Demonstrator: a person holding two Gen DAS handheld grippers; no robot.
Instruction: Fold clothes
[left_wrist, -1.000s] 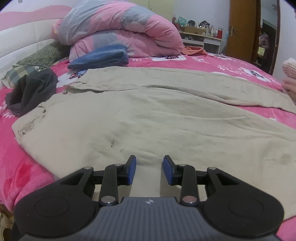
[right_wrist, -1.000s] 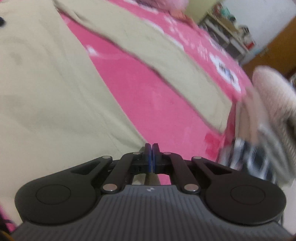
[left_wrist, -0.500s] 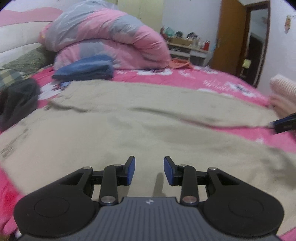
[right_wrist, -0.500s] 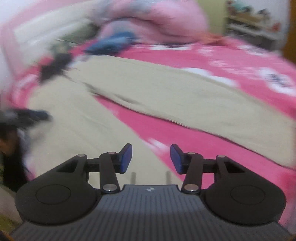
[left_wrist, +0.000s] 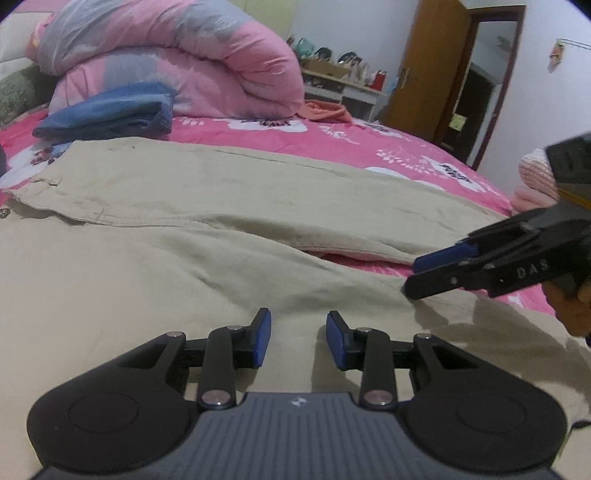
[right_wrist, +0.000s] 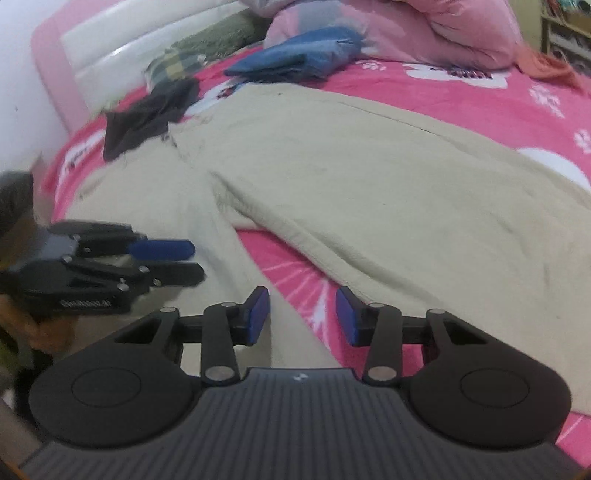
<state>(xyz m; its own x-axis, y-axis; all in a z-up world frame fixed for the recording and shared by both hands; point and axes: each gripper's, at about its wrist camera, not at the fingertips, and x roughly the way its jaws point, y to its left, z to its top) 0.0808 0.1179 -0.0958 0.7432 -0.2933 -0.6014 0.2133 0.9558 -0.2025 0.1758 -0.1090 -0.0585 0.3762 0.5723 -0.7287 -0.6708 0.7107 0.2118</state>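
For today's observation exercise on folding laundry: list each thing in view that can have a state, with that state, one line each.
beige trousers: spread out on the bed, legs apart, not yet folded
blue garment: folded
pink duvet: rolled up
dark garment: crumpled
door: open
left gripper: jaws closing, nothing between them
right gripper: jaws closing, nothing between them

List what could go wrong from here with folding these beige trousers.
1. The left claw and right claw hold nothing; the right is closing on air and may pinch only one layer of the beige trousers.
2. The claws sit close together, so they could collide.
3. The dark garment touches the waistband and may get dragged along.
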